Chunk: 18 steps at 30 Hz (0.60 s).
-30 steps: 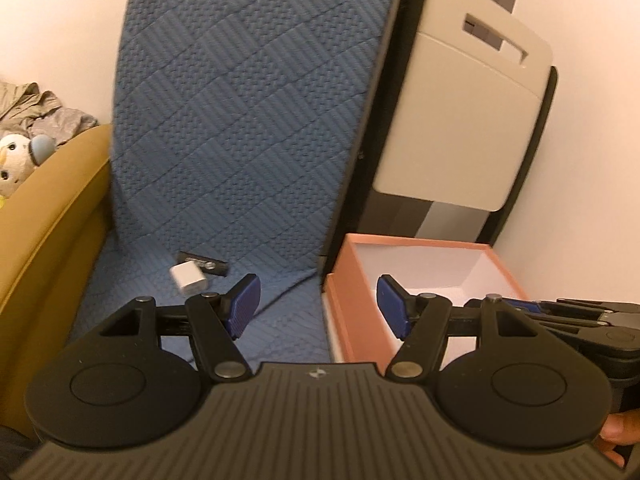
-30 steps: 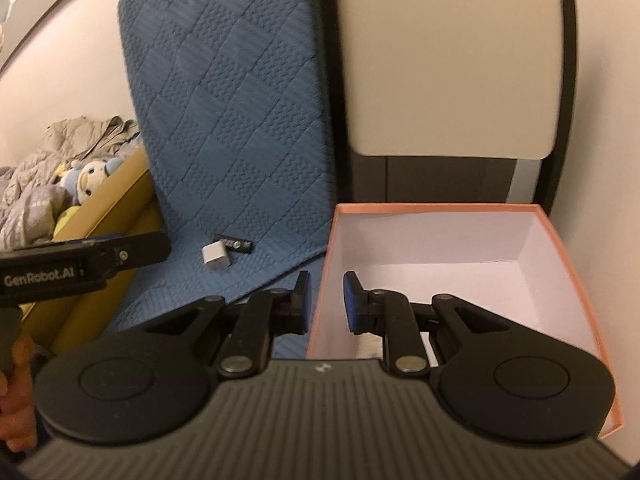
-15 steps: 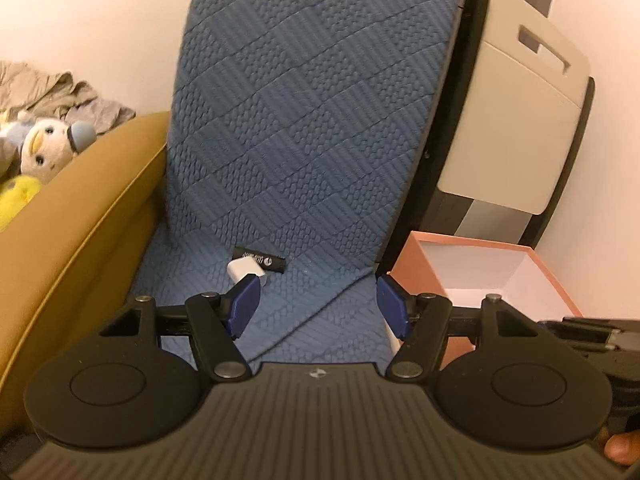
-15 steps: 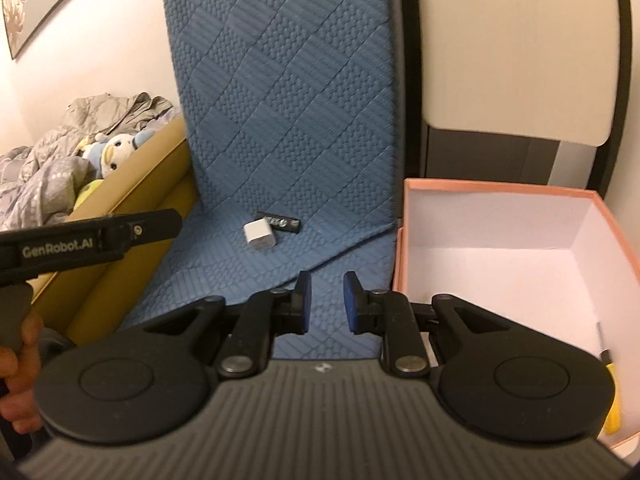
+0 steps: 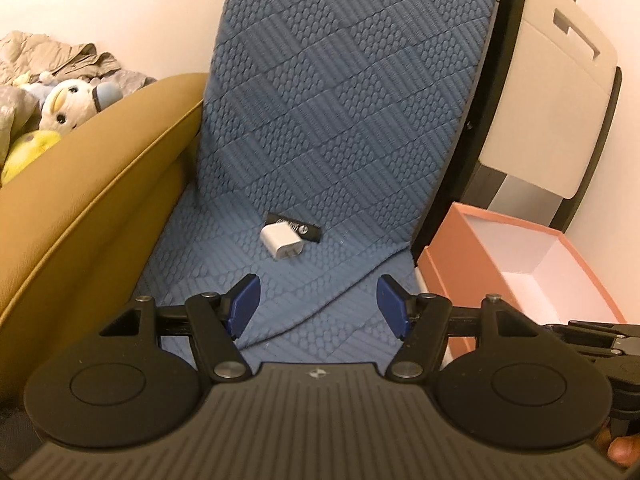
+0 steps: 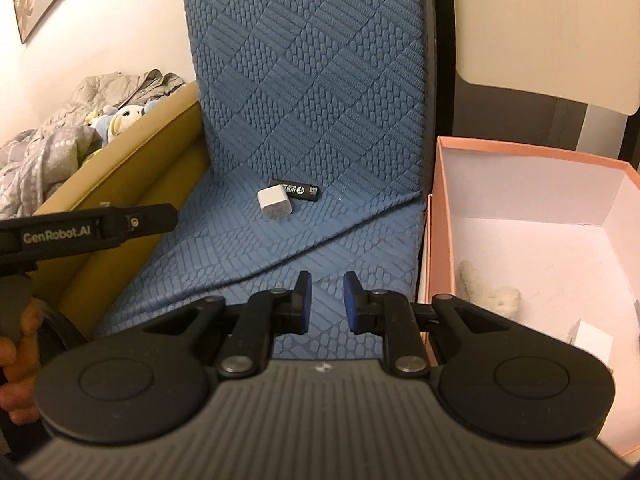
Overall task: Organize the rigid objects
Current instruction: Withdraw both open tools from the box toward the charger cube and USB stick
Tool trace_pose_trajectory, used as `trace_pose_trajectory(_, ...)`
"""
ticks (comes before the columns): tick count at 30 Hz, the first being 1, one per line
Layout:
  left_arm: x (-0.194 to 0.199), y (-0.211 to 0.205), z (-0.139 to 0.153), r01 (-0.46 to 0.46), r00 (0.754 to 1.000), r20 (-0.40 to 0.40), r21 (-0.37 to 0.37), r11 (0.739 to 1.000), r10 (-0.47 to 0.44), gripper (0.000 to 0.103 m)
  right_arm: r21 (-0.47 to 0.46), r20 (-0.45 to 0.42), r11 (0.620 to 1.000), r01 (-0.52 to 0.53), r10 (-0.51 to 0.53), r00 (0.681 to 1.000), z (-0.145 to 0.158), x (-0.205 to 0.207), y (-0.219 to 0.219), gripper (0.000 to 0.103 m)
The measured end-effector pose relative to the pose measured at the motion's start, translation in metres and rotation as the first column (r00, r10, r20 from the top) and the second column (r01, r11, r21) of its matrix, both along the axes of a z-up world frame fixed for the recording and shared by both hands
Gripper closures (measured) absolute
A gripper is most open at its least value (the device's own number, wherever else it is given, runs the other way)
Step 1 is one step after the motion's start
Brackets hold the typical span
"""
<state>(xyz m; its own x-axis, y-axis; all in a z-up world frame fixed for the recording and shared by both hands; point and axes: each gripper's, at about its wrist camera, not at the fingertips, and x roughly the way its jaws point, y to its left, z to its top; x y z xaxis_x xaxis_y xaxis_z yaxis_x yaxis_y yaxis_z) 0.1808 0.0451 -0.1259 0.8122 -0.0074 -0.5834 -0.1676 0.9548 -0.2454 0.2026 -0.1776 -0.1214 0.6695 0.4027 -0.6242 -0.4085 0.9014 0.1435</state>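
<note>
white charger (image 5: pixel 281 242) and black stick (image 5: pixel 295 228) lie touching on blue mat (image 5: pixel 340 120), ahead of left tool (image 5: pixel 316 300), wide open, empty; right tool (image 6: pixel 324 300) narrowly parted, empty.

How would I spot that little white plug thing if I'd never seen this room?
Find the blue quilted mat leaning on the wall, left of the pink box. Where it flattens out lie two small things, touching. The charger is the white cube with metal prongs; its neighbour is a flat black stick.

white charger (image 6: pixel 275 205) touches black stick (image 6: pixel 297 190) on blue mat (image 6: pixel 320 120).
</note>
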Motion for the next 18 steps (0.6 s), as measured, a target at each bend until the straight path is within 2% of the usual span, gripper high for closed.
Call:
trace_pose_trajectory(8,0.027,0.011,-0.027,-0.004,0.999,-0.048,-0.02,1.0,0.003,0.033,0.037,-0.005,0.999,0.003,-0.003,1.0,-0.014,0.012,0.005,0.082)
trace_pose_trajectory(13,0.057,0.026,-0.039,-0.021,0.997,-0.078,-0.101,0.995,0.013,0.033,0.07,-0.011,0.997,-0.011,0.012,1.0,-0.013,0.035,0.012,0.082)
trace_pose_trajectory(18,0.083,0.035,-0.052,-0.035,0.993,-0.113,-0.12,0.992,0.022,0.033,0.081,-0.027,0.996,-0.044,0.046,0.999,-0.012,0.06,0.022,0.082)
